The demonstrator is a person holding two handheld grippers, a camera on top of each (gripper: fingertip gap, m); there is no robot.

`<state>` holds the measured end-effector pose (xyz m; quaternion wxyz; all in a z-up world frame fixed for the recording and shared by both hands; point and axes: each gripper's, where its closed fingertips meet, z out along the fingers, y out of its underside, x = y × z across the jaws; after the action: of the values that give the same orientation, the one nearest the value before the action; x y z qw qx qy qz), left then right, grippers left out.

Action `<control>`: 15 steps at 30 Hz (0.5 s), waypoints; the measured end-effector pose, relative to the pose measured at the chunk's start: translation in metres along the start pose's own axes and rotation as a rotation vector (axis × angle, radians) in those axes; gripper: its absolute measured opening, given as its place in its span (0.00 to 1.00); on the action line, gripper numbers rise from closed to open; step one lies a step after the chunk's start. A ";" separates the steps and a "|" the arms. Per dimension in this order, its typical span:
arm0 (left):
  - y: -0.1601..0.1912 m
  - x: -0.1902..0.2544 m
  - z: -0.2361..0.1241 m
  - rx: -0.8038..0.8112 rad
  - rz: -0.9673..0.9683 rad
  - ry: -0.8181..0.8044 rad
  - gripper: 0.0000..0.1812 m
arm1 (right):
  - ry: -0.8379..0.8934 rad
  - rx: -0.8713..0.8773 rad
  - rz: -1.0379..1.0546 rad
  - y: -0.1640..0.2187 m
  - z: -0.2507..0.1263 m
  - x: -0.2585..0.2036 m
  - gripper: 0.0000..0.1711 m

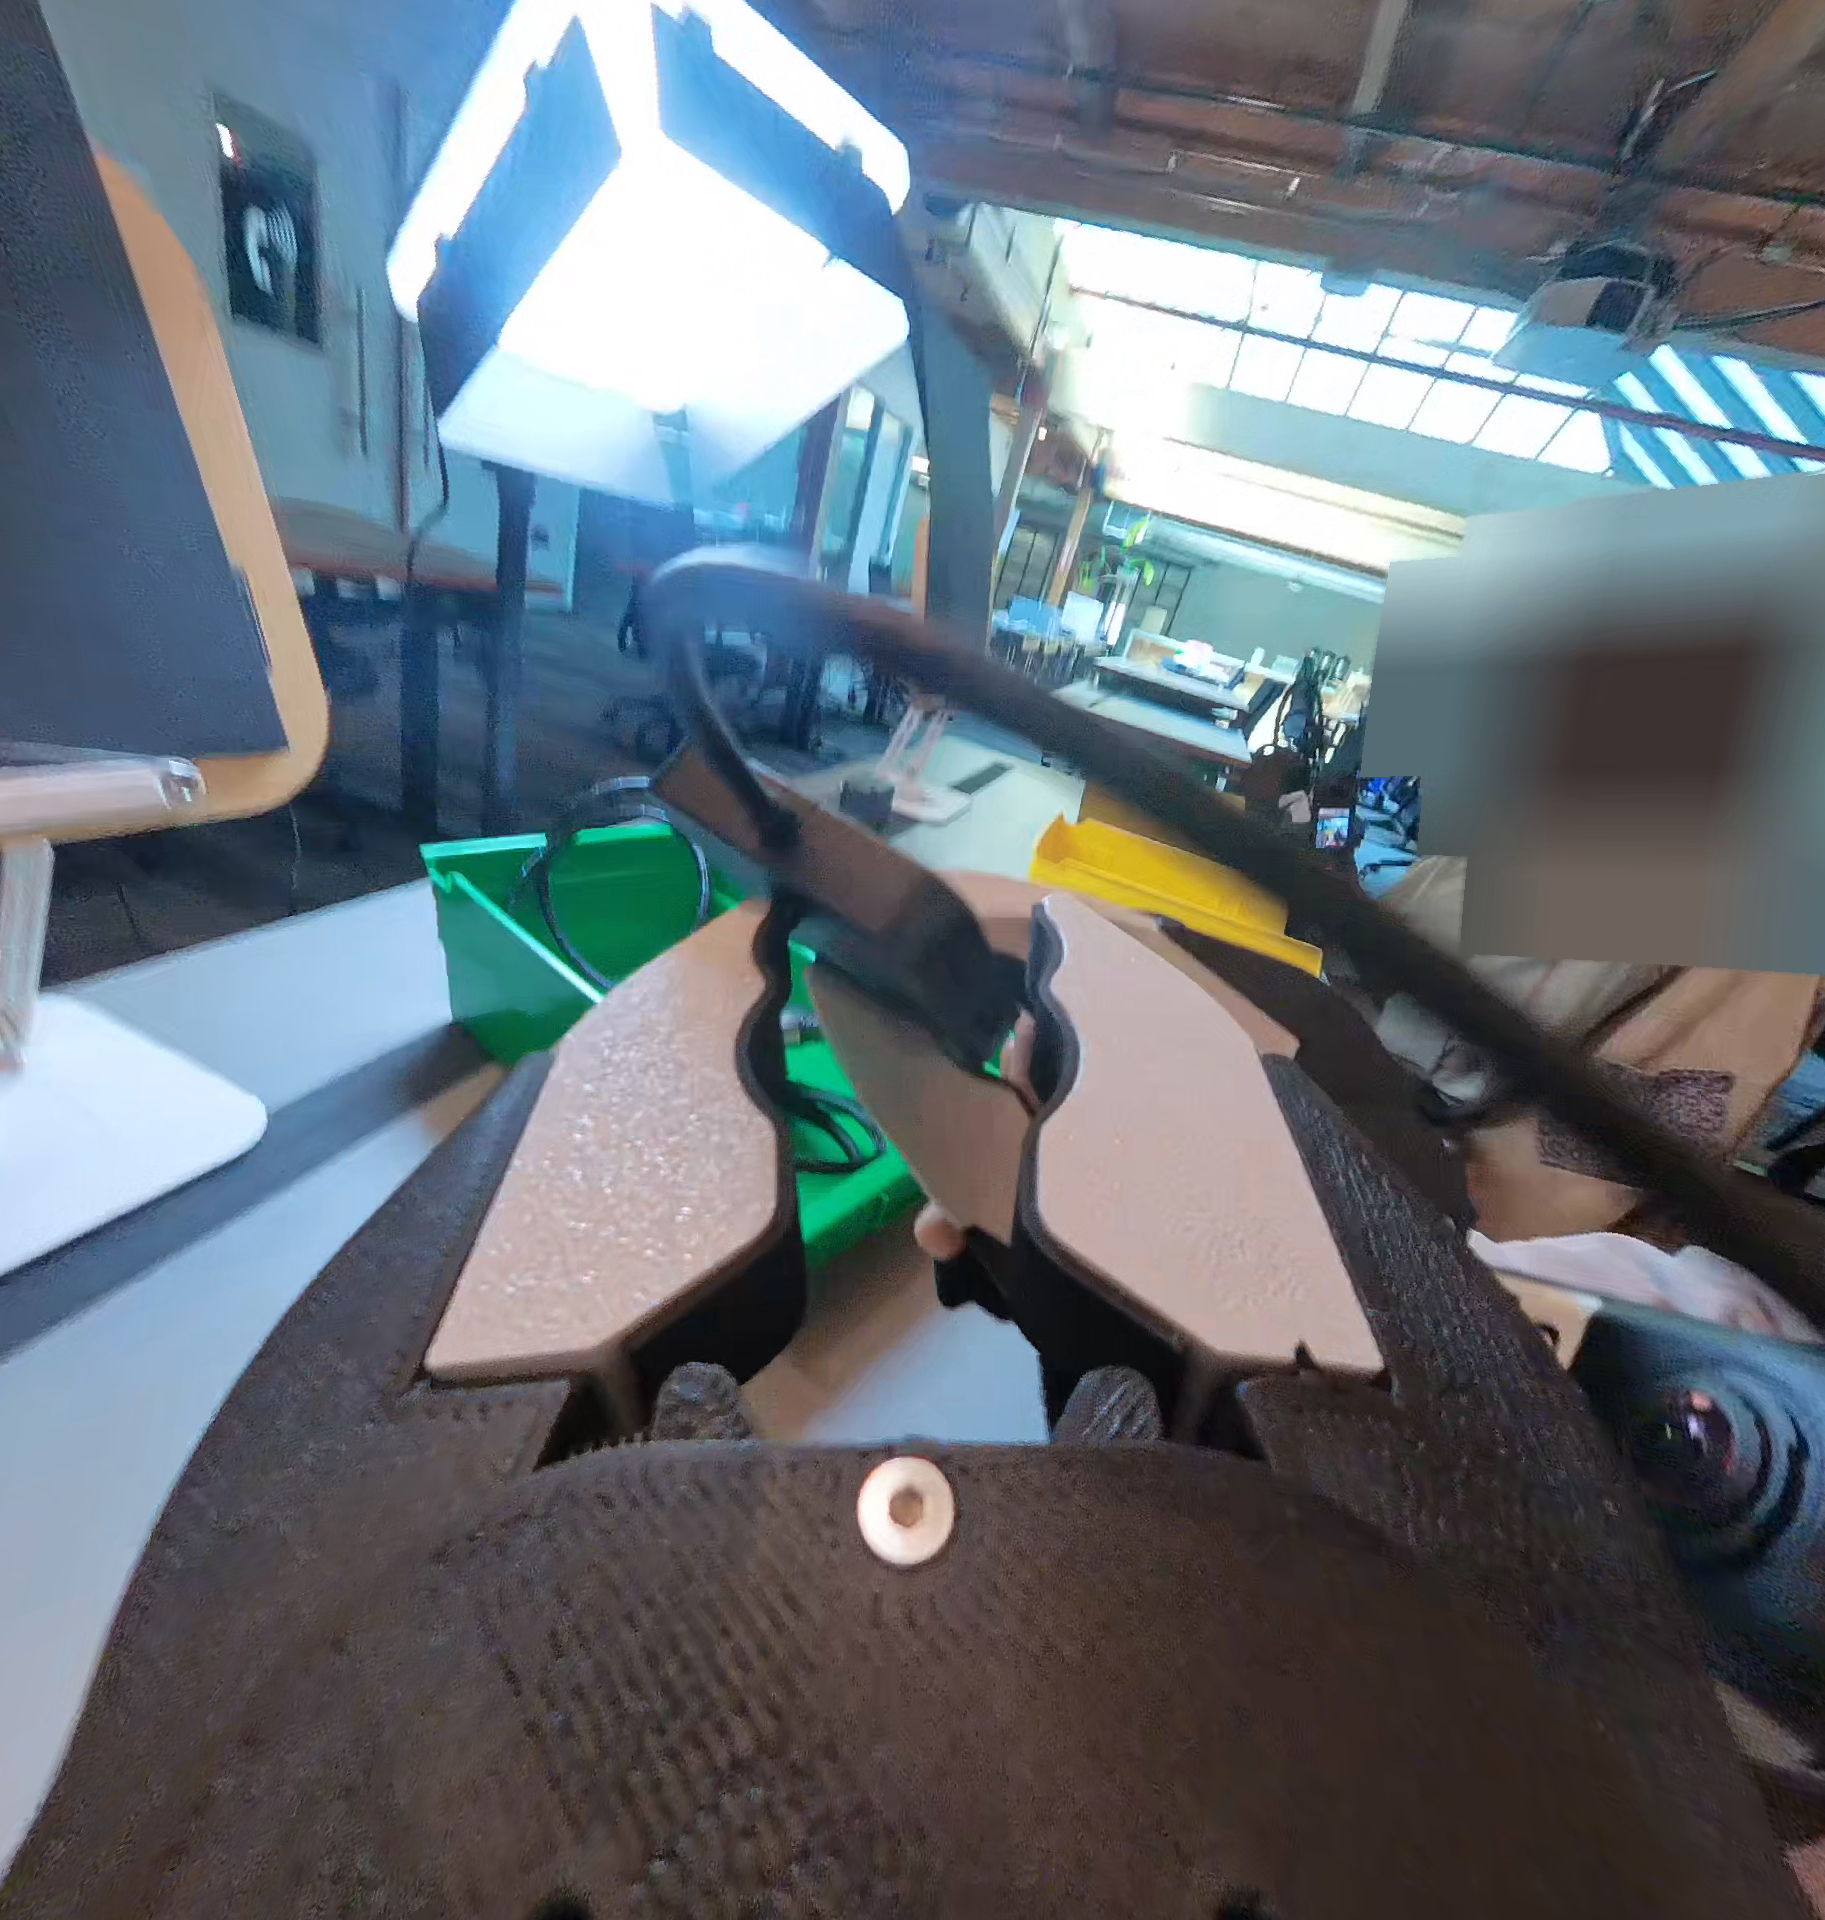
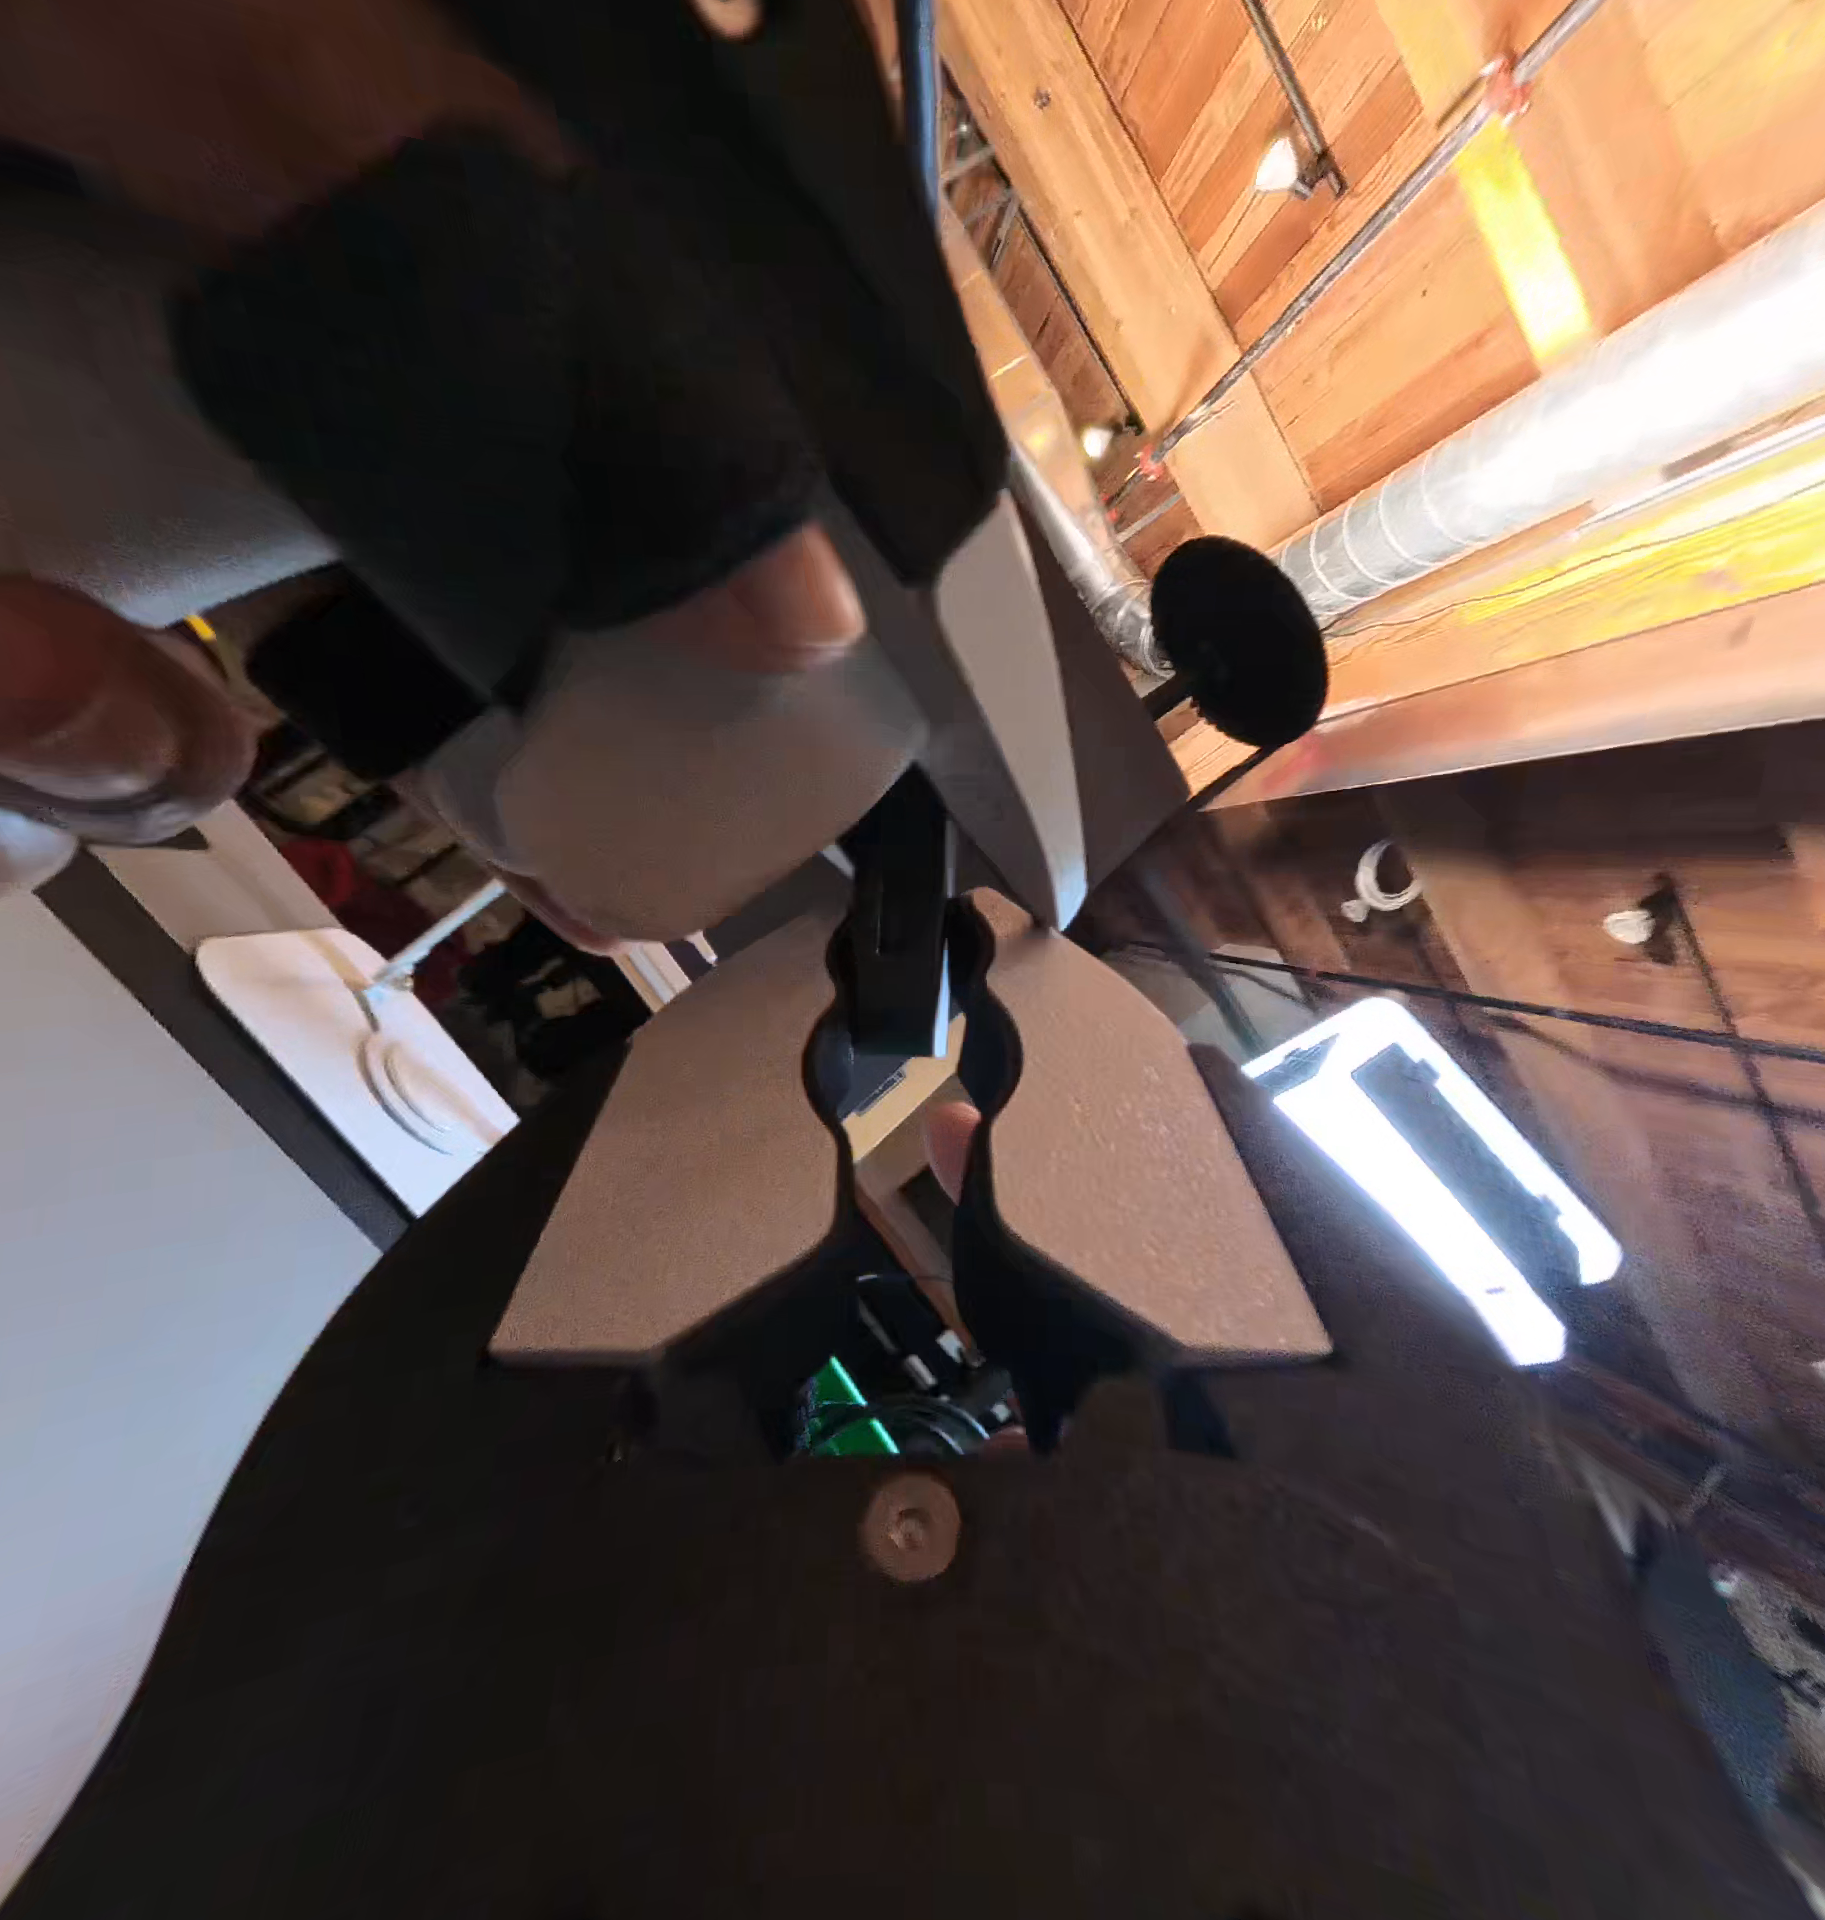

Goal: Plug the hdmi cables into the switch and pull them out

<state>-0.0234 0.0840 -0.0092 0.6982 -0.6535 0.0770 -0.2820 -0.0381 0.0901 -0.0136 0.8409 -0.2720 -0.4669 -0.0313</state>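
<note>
In the left wrist view, my left gripper [image 1: 903, 935] is shut on the flat black HDMI switch [image 1: 825, 862], held up in the air and slanting up to the left. A thick black HDMI cable [image 1: 1147, 748] loops from the switch's far end and arcs down to the right. A thinner black lead hangs from the switch. The right gripper's finger [image 1: 918, 1112] reaches in between my left pads. In the right wrist view, my right gripper [image 2: 903, 977] is shut on a black plug [image 2: 892, 935] at the switch's near end. The left gripper's grey fingers [image 2: 700, 790] are just beyond it.
A green bin [image 1: 534, 956] with coiled black cables sits on the grey table behind the grippers, and a yellow bin [image 1: 1147, 873] is to its right. A screen on a white-based stand [image 1: 77, 1122] stands at the left. A bright light panel [image 1: 659, 281] hangs above.
</note>
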 end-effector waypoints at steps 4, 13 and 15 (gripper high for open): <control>-0.004 -0.010 -0.008 0.045 -0.108 0.044 0.18 | -0.067 0.075 -0.077 -0.010 -0.004 -0.013 0.13; -0.017 -0.001 -0.054 -0.058 0.683 0.106 0.08 | -0.721 0.175 0.583 -0.034 -0.028 0.010 0.22; -0.014 0.021 -0.059 -0.077 0.823 0.169 0.08 | -0.778 0.212 0.625 -0.033 -0.034 0.019 0.26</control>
<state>-0.0384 0.0230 0.0017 0.7188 -0.5686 0.3990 -0.0292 -0.0111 0.0496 0.0013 0.5968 -0.3035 -0.6424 0.3730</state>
